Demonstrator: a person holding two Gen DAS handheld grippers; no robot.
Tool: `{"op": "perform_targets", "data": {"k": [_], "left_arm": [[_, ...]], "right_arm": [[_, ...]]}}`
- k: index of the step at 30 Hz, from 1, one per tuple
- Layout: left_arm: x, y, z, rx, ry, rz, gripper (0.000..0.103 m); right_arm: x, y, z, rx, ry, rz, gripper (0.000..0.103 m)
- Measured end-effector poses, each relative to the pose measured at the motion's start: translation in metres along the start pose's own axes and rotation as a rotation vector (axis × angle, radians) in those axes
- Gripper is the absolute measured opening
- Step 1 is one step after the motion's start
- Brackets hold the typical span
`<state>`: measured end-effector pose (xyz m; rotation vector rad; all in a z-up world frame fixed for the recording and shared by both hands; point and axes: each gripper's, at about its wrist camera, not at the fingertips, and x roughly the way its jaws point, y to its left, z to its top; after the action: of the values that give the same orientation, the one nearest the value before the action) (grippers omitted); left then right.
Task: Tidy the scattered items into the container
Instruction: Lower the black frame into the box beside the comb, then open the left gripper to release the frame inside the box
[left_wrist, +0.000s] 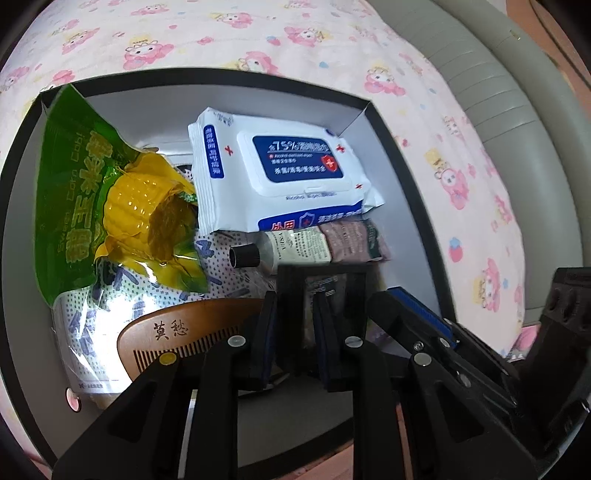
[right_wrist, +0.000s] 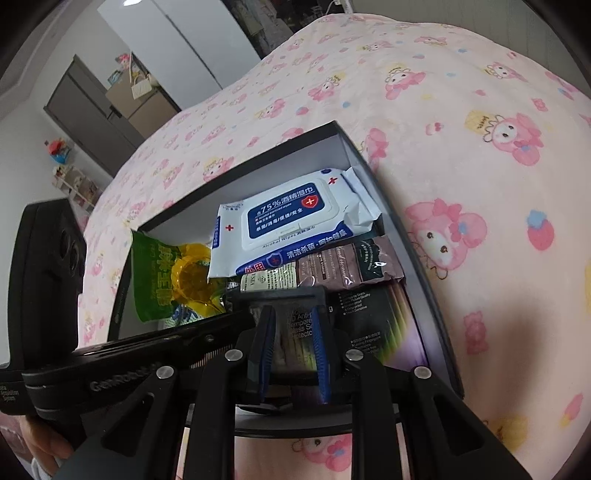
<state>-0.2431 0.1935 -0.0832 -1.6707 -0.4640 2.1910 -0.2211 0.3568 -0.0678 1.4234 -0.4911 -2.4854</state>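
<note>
A dark box (left_wrist: 406, 155) with a white inside sits on the pink bedspread; it also shows in the right wrist view (right_wrist: 417, 266). In it lie a white wipes pack (left_wrist: 280, 173), a green corn packet (left_wrist: 92, 206), a hand cream tube (left_wrist: 295, 247), a brown sachet (left_wrist: 358, 240), a wooden comb (left_wrist: 184, 336) and a dotted white pack (left_wrist: 92, 325). My left gripper (left_wrist: 295, 339) and my right gripper (right_wrist: 291, 350) hang over the box's near end, both part open with a dark screen-protector box (right_wrist: 362, 321) lying flat under them; neither visibly grips it.
The box lies on a bed with a pink cartoon-print cover (right_wrist: 461, 110). A grey padded bed frame (left_wrist: 498, 92) runs along the right. Beyond the bed stand a white wardrobe (right_wrist: 177, 33) and dark cabinets (right_wrist: 96, 107).
</note>
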Motion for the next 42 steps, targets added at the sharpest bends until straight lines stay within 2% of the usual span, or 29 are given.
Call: {"op": "perform_targets", "data": {"k": [6,18,20,25,27,31,34,38,42], "left_arm": [[-0.006,0.004,-0.003,-0.012,-0.015,0.023,0.017],[0.022,-0.003,-0.01,-0.031,0.068,0.004,0.016],[0.026,-0.002,-0.01,-0.038,0.073,-0.013,0.016],[0.031,0.003,-0.01,-0.078,0.095,-0.127,0.016],[0.029,0.006,-0.011,-0.083,0.086,-0.132,0.016],[0.015,0.002,-0.014,-0.042,0.042,-0.099,0.016],[0.0,-0.008,-0.018,0.02,-0.009,-0.041,0.016],[-0.02,-0.015,-0.025,0.077,-0.057,-0.011,0.016],[-0.041,-0.017,-0.034,0.142,-0.114,0.058,0.016]], "right_arm": [[-0.004,-0.003,0.0,0.024,-0.021,-0.004,0.017],[-0.001,0.004,-0.001,-0.022,-0.01,-0.078,0.017],[-0.002,0.003,0.0,-0.017,-0.013,-0.081,0.017],[-0.004,-0.001,0.0,-0.003,-0.024,-0.086,0.017],[-0.003,0.001,0.0,-0.014,-0.022,-0.096,0.017],[-0.004,0.004,-0.001,-0.027,-0.024,-0.104,0.017],[-0.012,0.012,-0.006,-0.041,-0.055,-0.112,0.017],[-0.024,0.021,-0.012,-0.06,-0.097,-0.121,0.017],[-0.036,0.031,-0.018,-0.079,-0.139,-0.131,0.017]]}}
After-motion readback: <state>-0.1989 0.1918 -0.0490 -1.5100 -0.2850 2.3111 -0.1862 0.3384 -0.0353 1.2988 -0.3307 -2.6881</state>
